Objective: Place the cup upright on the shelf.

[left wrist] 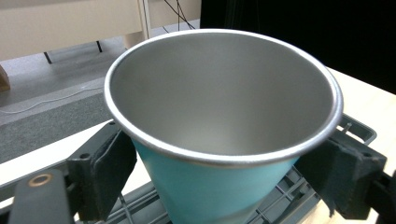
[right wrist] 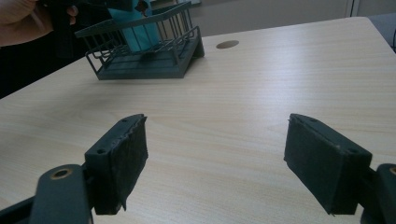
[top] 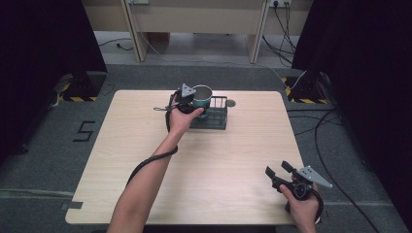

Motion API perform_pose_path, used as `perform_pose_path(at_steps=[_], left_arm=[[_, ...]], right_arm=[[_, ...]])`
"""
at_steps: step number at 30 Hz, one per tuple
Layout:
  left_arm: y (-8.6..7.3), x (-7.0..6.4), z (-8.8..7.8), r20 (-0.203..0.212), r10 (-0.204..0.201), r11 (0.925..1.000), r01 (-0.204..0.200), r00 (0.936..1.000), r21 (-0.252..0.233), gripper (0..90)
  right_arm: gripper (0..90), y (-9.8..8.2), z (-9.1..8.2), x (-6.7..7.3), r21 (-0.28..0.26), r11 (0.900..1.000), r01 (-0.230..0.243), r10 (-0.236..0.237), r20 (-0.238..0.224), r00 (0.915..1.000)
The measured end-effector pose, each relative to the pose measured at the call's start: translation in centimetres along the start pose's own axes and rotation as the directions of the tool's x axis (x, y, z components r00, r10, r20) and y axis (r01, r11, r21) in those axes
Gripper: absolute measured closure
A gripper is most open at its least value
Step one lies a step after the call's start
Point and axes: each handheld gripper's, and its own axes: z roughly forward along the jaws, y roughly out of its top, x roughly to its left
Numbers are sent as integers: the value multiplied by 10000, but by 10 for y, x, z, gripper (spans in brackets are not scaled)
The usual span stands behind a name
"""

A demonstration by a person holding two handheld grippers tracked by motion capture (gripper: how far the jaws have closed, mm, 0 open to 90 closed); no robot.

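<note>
Left gripper (top: pixel 192 103) pinching 1 teal cup (left wrist: pixel 224 140) over 1 wire rack (top: pixel 217 119); right gripper (right wrist: pixel 217 161) spread wide

table (top: pixel 214 160): light wood, round hole (top: pixel 230 103) near its far edge
floor (top: pixel 43 145): grey carpet, black cables (top: pixel 325 145) at right

A lab recording bay: black curtains (top: pixel 43 39), hazard-taped stand bases (top: pixel 77 92), floor cables (top: pixel 335 126).
</note>
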Motion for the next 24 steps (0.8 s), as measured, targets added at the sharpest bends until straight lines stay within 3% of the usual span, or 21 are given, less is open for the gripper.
perform_pose_path(at_steps=[13, 24], left_arm=[[3, 0, -18, 18, 478, 9987, -478, 9989, -175, 144], [2, -1, -36, 93, 614, 9977, -611, 9981, -305, 144]], right_arm=[[220, 0, 1, 0, 49, 10000, -34, 34, 23, 10000], [221, 0, 2, -1, 47, 10000, 36, -36, 46, 10000]])
